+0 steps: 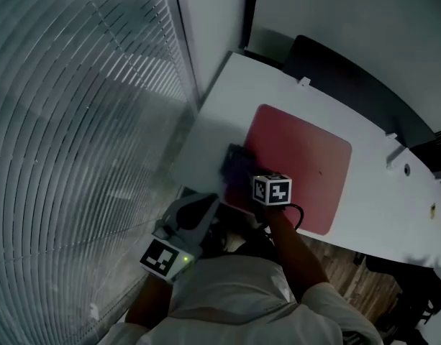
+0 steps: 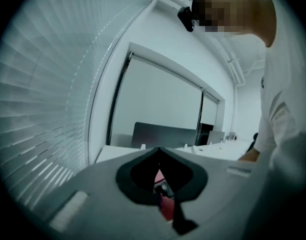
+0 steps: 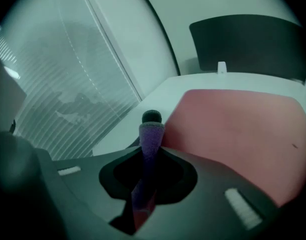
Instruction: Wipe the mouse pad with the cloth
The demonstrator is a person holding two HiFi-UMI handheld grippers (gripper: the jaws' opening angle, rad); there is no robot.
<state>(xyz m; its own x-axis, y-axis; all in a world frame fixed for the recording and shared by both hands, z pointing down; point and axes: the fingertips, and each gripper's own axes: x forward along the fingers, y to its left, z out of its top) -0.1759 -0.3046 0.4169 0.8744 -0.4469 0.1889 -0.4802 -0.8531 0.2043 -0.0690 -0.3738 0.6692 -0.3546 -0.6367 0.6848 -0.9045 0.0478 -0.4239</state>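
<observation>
A red mouse pad [image 1: 299,164] lies on the white desk [image 1: 227,99]. A purple cloth [image 1: 237,162] rests bunched on the pad's near left edge. My right gripper [image 1: 244,171], under its marker cube, is shut on that cloth. In the right gripper view the cloth [image 3: 151,139] stands pinched between the jaws of the right gripper [image 3: 152,128], with the pad [image 3: 237,124] stretching ahead to the right. My left gripper [image 1: 203,205] hovers off the desk's near left corner. Seen in the left gripper view, the left gripper [image 2: 159,153] has its jaws together with nothing in them.
Window blinds [image 1: 76,121] run along the left, close to the desk's left edge. A dark chair back [image 1: 349,77] stands behind the desk's far side. Small white clips [image 1: 303,82] sit on the far edge. Wooden floor [image 1: 349,264] shows below the near edge.
</observation>
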